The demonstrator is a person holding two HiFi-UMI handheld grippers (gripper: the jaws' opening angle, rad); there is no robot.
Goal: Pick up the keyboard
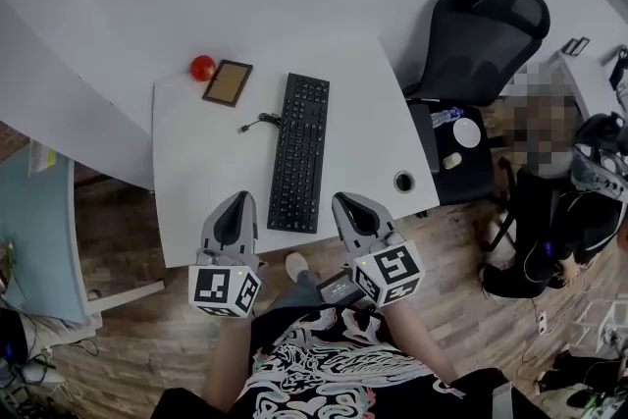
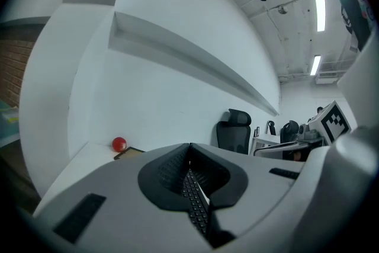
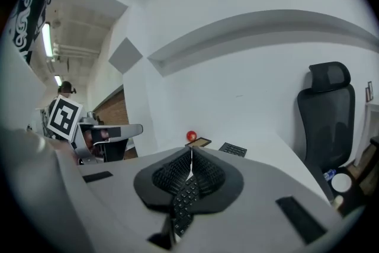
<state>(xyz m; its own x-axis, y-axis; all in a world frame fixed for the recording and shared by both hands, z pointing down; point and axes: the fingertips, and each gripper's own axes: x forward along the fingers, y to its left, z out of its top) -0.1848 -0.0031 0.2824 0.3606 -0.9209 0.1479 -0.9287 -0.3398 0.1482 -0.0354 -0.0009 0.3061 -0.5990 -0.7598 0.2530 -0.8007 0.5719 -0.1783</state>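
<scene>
A black keyboard lies lengthwise on the white table, its cable curling off to the left. My left gripper hangs at the table's near edge just left of the keyboard's near end, jaws shut and empty. My right gripper sits just right of that end, also shut and empty. In the left gripper view the keyboard shows through the notch below the shut left gripper. In the right gripper view the keyboard shows below the shut right gripper.
A red ball and a brown framed board rest at the table's far left. A cable hole is near the right edge. A black office chair and a dark side table stand to the right.
</scene>
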